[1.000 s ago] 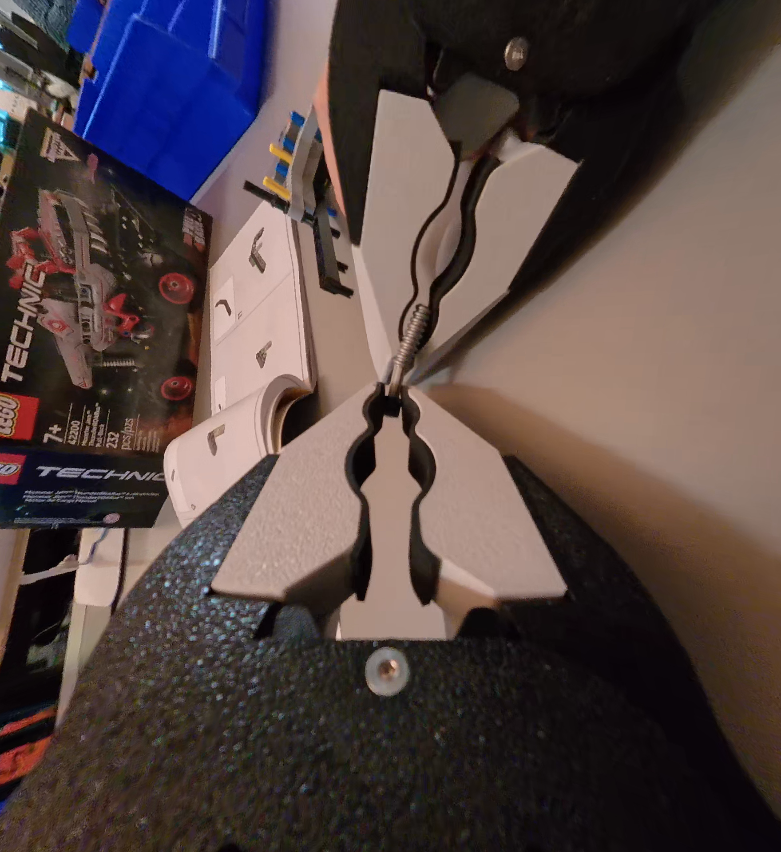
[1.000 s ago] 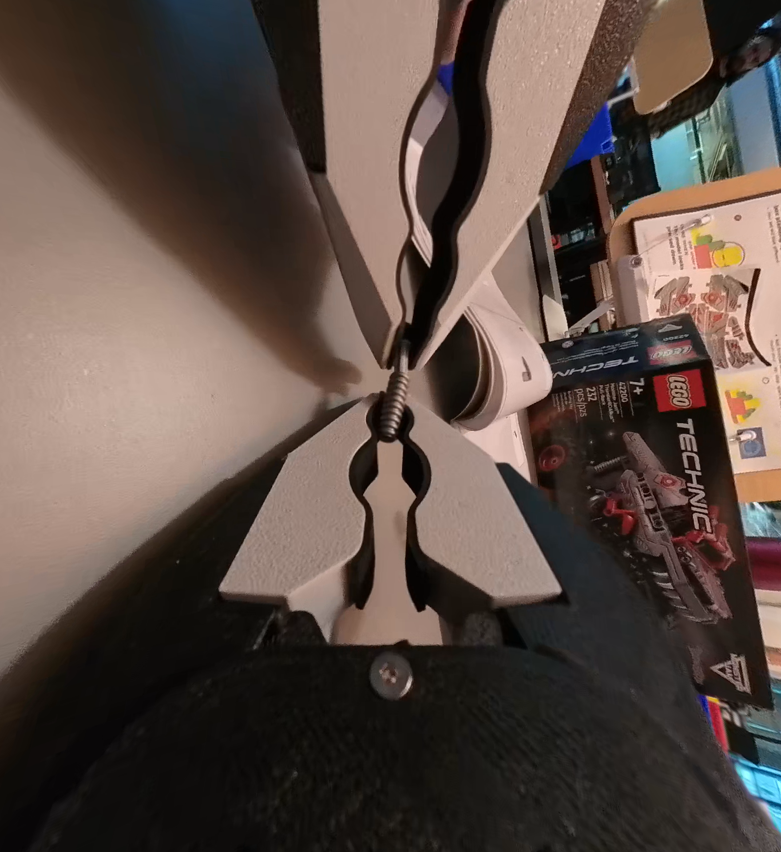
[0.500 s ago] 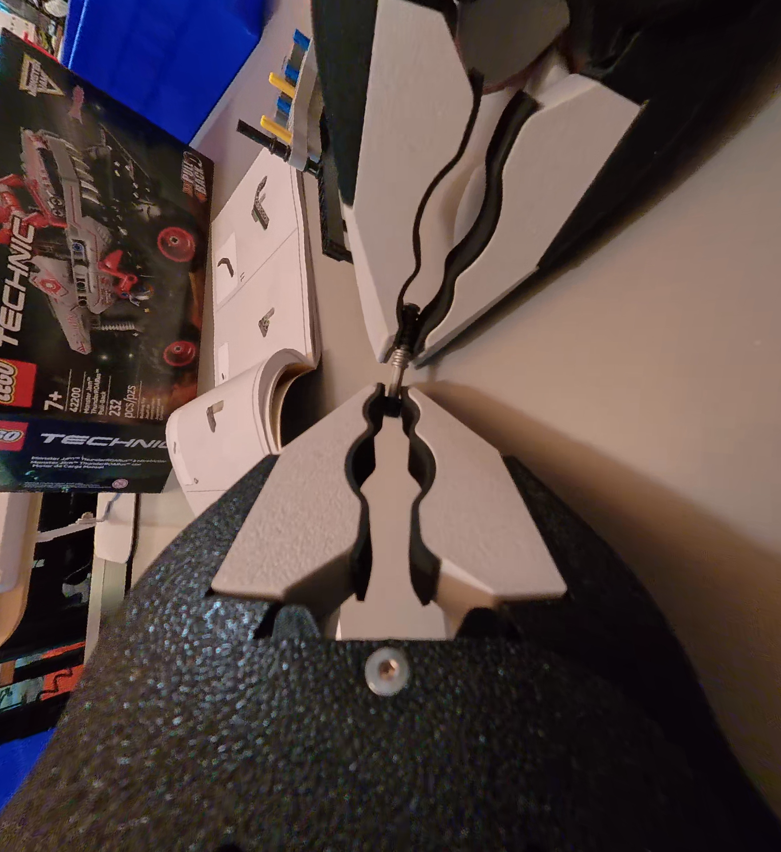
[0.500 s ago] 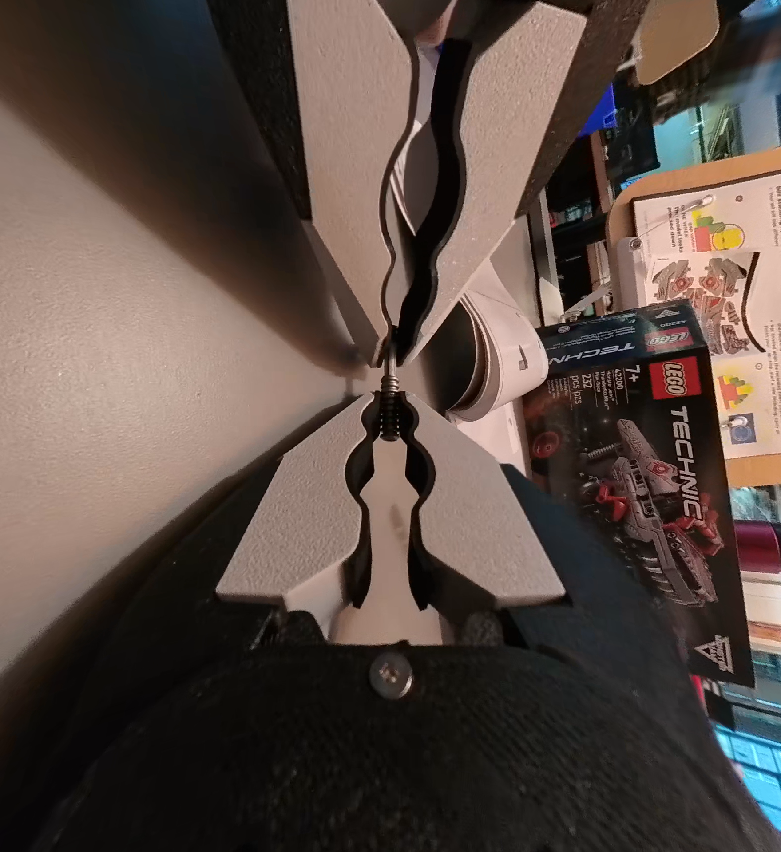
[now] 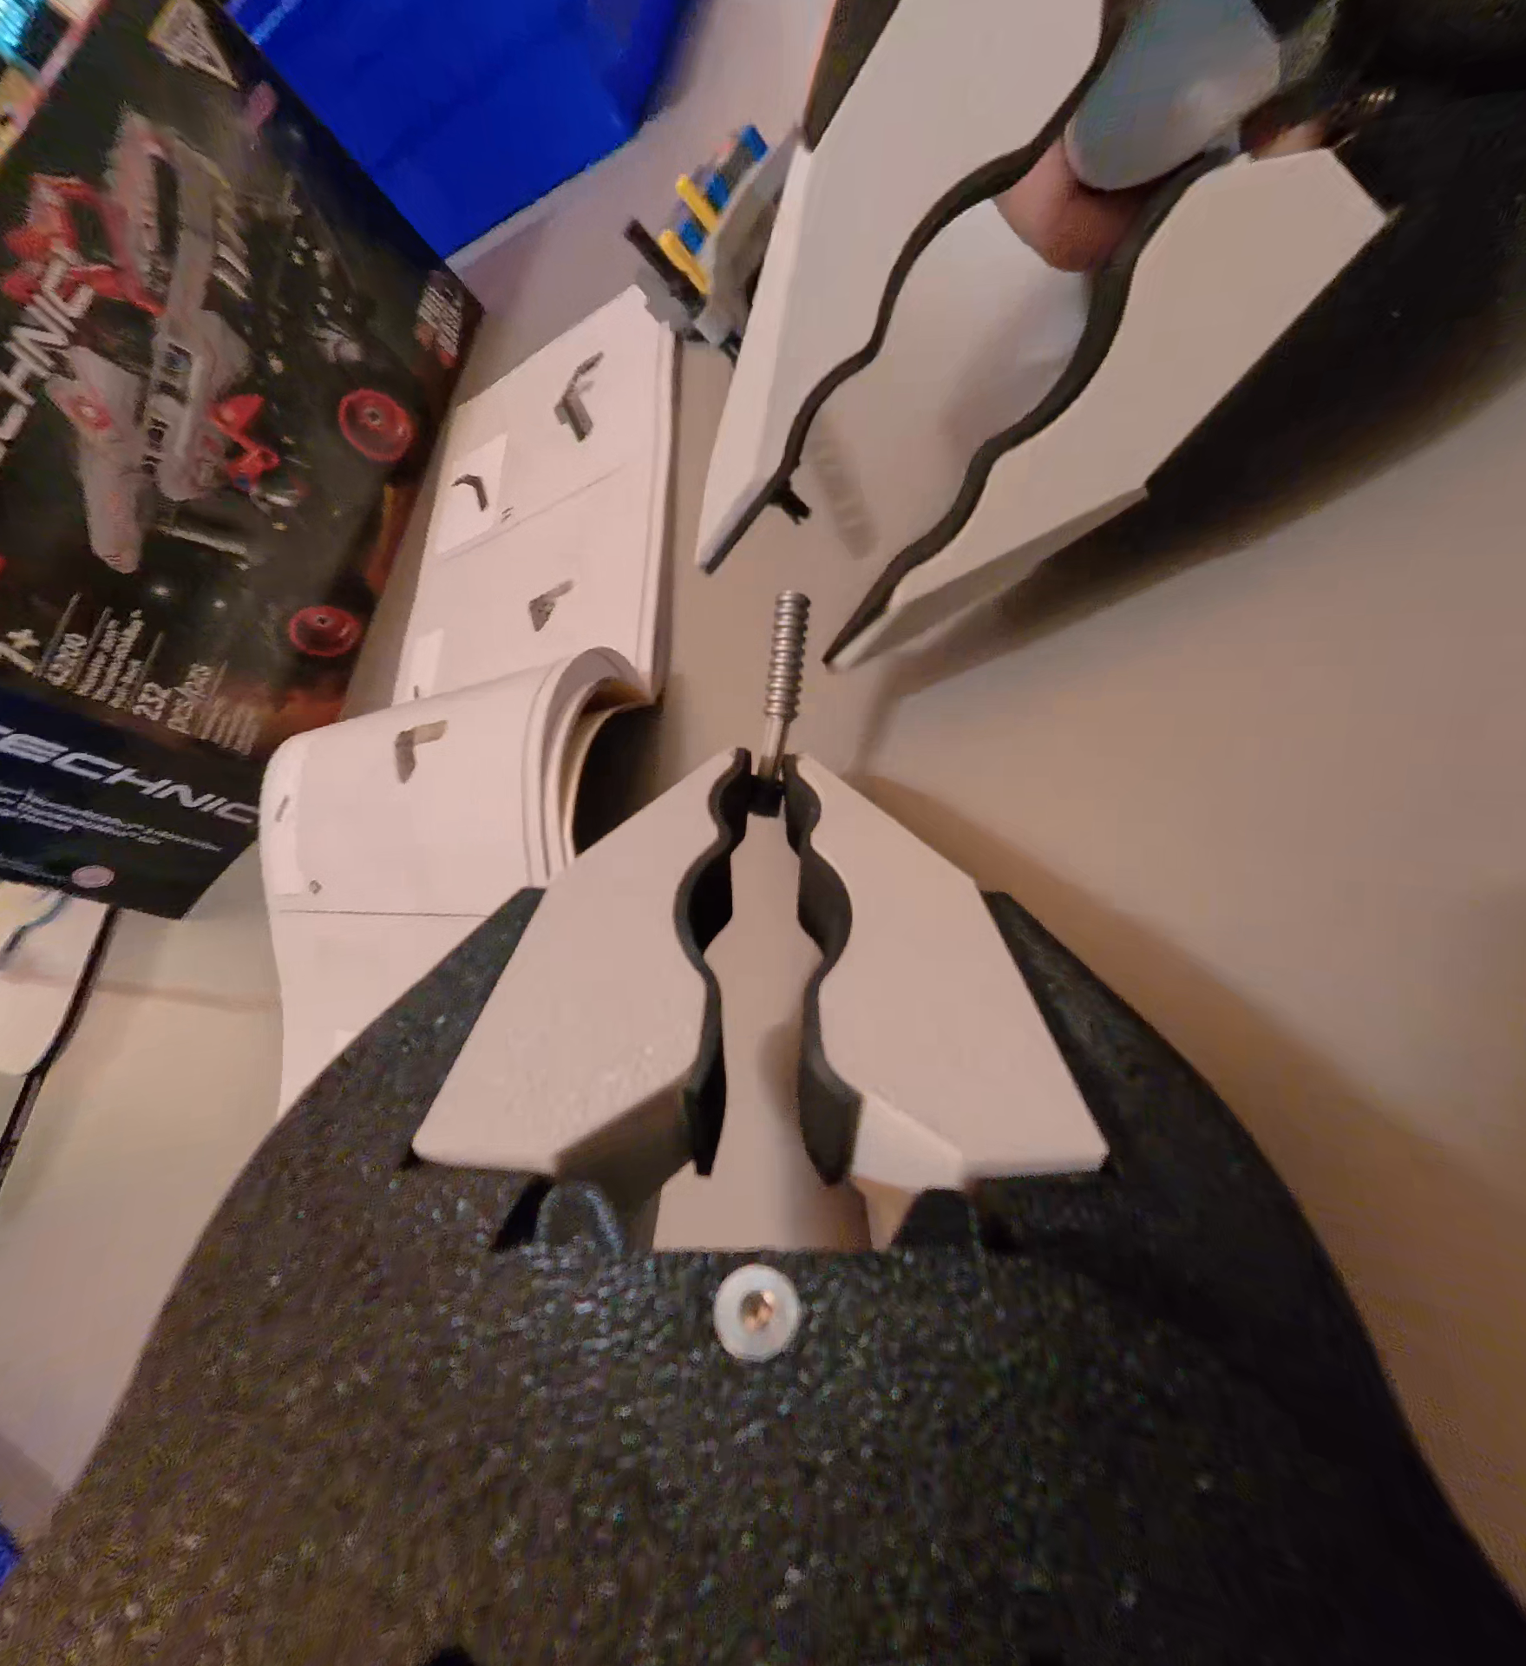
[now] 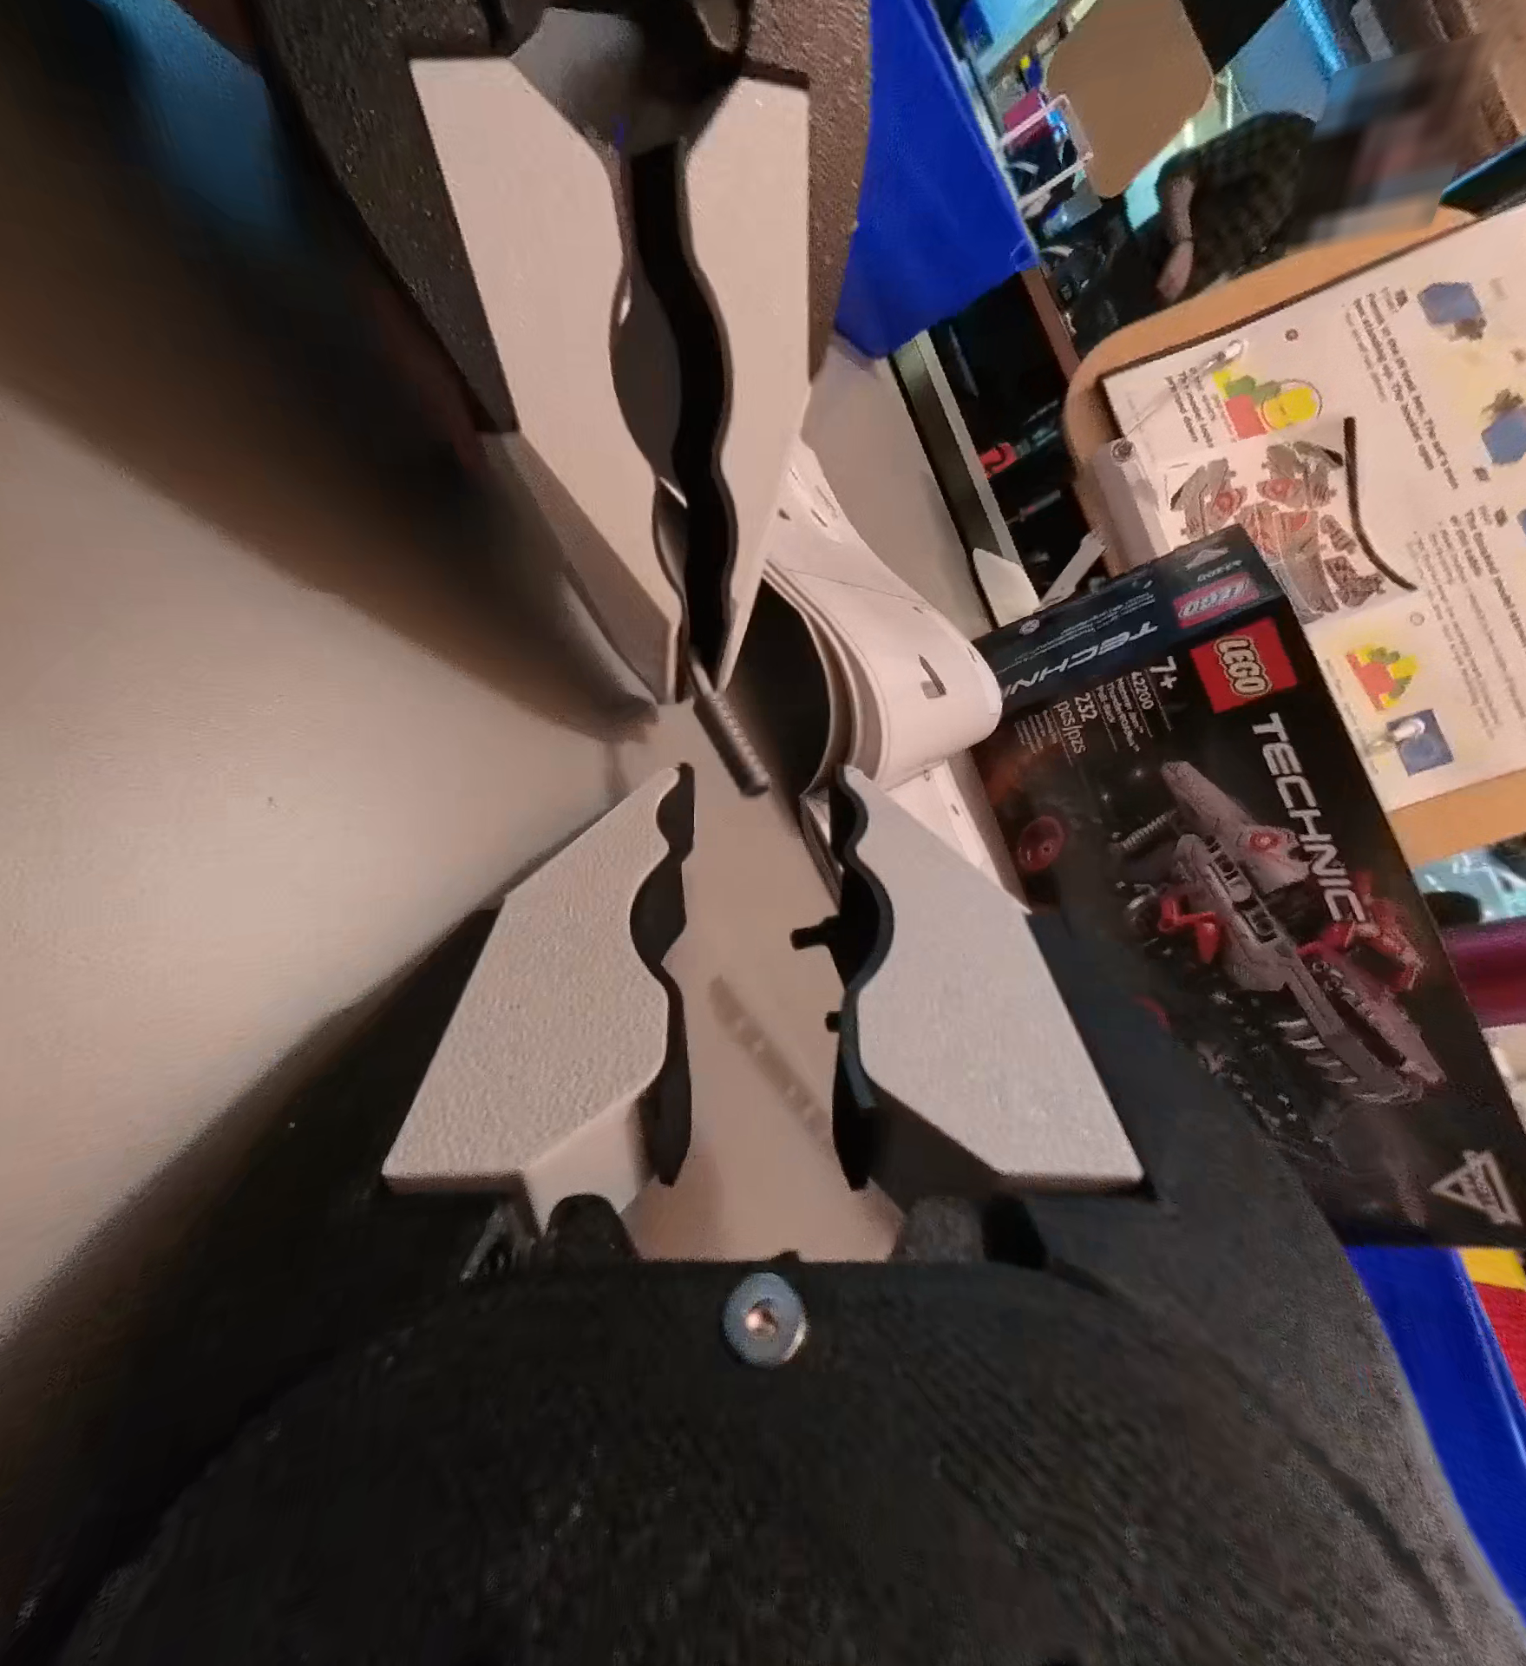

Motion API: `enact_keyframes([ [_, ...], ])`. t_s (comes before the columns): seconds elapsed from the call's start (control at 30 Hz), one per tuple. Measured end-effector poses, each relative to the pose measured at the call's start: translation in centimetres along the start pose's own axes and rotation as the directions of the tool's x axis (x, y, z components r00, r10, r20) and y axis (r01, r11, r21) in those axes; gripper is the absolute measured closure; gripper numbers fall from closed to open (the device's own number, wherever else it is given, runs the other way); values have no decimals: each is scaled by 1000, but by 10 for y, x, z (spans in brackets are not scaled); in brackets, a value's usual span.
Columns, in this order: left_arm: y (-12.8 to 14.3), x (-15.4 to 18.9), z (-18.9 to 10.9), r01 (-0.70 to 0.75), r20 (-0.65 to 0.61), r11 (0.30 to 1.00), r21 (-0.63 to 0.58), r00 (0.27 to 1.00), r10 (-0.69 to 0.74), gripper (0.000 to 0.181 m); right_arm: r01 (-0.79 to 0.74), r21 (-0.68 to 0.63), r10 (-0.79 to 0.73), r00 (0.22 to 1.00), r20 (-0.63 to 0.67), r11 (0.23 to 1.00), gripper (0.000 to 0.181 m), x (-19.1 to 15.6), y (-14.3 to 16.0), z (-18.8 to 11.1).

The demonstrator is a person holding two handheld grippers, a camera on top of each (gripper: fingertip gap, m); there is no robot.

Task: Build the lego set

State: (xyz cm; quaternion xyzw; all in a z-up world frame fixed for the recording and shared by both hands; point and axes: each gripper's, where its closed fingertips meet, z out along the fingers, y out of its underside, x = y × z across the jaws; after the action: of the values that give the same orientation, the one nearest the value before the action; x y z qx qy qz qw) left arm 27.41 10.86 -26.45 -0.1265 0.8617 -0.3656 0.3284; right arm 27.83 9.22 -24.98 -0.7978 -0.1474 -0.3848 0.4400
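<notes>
Between facing tongs, left gripper (image 5: pixel 763 782) pinches the grey metal spring shock (image 5: pixel 784 663), axis pointing into wide-open, empty right gripper (image 6: pixel 754 784).

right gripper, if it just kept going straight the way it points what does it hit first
Most likely the metal spring shock: its free end sits just beyond the open right gripper, roughly on its line. The left gripper, shut on the shock's other end, comes right behind. Depth is hard to judge here.
</notes>
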Motion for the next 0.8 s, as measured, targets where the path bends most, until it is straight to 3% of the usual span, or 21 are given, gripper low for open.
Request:
enact_keyframes([
  [0.1,-15,-8,-10,49,17,992,115,999,-52,177,-36,-1,36,998,-44,999,161,11,4,-3],
  [0.2,-45,-16,-25,146,0,932,333,988,-155,177,-72,9,73,996,-53,997,165,14,1,-3],
  [0.3,-74,-24,-47,324,-132,776,542,944,-302,177,-262,131,263,965,10,956,165,20,-23,-9],
  [0.37,-85,-30,-60,442,-240,647,621,893,-380,177,-476,252,437,878,197,843,160,20,-51,-19],
  [0.43,-94,-26,-70,528,-374,561,638,849,-374,177,-632,313,542,772,333,709,158,28,-65,-29],
  [0.5,-101,-28,-80,582,-447,476,659,812,-374,177,-708,364,597,706,381,605,161,40,-67,-36],
  [0.6,-102,-27,-79,643,-516,426,637,766,-383,177,-766,435,603,641,475,473,165,49,-80,-51],
  [0.8,-104,-18,-75,652,-545,439,618,758,-359,177,-773,441,600,634,488,456,174,45,-87,-50],
])
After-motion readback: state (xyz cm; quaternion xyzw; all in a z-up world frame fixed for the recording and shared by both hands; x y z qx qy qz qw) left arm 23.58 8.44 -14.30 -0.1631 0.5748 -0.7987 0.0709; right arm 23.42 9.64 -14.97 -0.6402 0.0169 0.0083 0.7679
